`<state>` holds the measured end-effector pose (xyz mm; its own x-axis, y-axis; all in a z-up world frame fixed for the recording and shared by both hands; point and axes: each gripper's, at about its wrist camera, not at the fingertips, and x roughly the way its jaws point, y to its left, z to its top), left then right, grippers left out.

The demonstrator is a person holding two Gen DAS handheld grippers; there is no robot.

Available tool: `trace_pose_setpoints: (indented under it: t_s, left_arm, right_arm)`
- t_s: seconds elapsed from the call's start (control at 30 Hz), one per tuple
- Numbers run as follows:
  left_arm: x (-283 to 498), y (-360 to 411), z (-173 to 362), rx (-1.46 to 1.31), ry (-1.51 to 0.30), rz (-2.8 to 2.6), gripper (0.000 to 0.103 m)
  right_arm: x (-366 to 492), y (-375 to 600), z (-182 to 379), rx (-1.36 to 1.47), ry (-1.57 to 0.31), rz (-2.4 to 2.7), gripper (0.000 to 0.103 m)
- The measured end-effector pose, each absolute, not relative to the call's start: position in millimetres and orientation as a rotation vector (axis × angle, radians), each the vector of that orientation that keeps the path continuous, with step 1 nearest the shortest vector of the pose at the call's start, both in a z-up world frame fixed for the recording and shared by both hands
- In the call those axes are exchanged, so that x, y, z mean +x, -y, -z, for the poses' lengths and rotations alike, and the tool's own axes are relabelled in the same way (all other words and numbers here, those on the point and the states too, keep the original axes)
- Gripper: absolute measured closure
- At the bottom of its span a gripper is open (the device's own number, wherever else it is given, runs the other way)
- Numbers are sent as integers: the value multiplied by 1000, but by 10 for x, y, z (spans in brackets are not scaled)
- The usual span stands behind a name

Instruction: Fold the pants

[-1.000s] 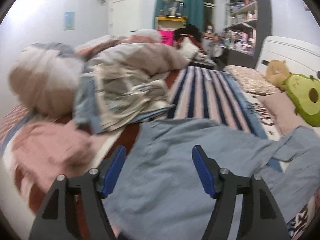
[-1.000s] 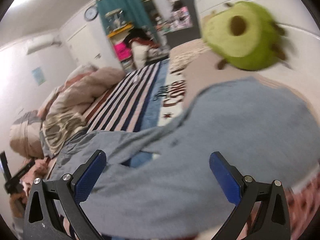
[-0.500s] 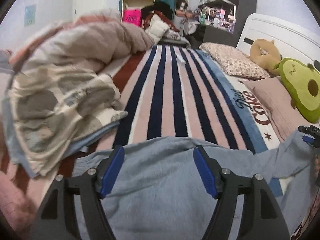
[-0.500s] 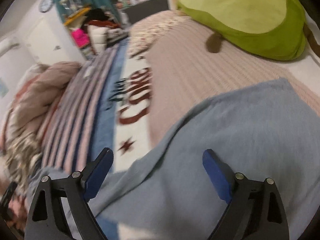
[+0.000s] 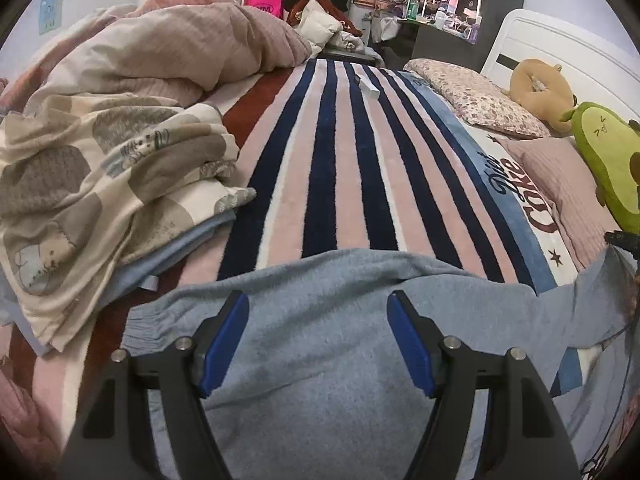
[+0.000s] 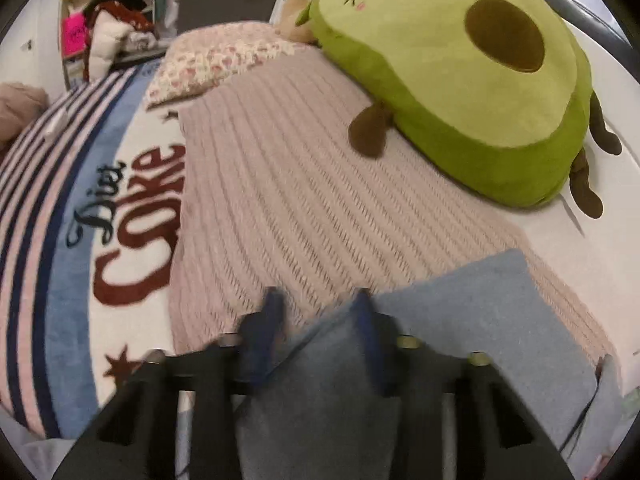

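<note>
So the left gripper (image 5: 318, 334) sits with its blue pads spread wide, hovering over the light blue pants (image 5: 320, 340), nothing pinched between them. The pants lie across the near end of the striped blanket (image 5: 340, 168), one leg trailing off toward the avocado plush (image 5: 608, 160). The right gripper (image 6: 318, 322) is a different story: its fingers are much closer together and blurry, with the leg edge of the pants (image 6: 460, 320) bunched right between them, but I honestly can't tell if they've actually clamped on it. Only the right wrist view shows that leg end lying on the pink ribbed pillow (image 6: 300, 184), just in front of the avocado plush (image 6: 460, 72). Only the left view shows the heap of crumpled bedding (image 5: 120, 128) on the far side of the striped blanket from the plush, right beside the pants' waistband.
</note>
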<state>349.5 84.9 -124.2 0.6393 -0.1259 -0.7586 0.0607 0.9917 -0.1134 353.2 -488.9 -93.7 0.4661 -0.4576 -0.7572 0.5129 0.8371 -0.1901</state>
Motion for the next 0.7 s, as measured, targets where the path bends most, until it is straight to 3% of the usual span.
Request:
trace_pose_setpoints:
  t_s: [0.37, 0.5, 0.53, 0.57, 0.6, 0.7]
  left_arm:
    - [3419, -882, 1139, -80, -842, 99, 35]
    - [3398, -870, 1113, -80, -835, 101, 35]
    - [3392, -865, 1107, -84, -834, 104, 35]
    - [3388, -857, 1098, -86, -833, 107, 35]
    - [3380, -851, 1089, -87, -832, 110, 35]
    - [3358, -824, 1070, -77, -828, 113, 35]
  right_arm:
    - [3200, 4869, 279, 192, -661, 443, 103]
    - [3206, 4985, 335, 275, -815, 392, 100]
    - [3228, 5031, 431, 316, -888, 375, 91]
    - [3245, 5082, 563, 362, -958, 354, 68]
    - [3241, 5089, 632, 367, -982, 349, 59]
    - [3267, 5102, 829, 326, -1005, 397, 56]
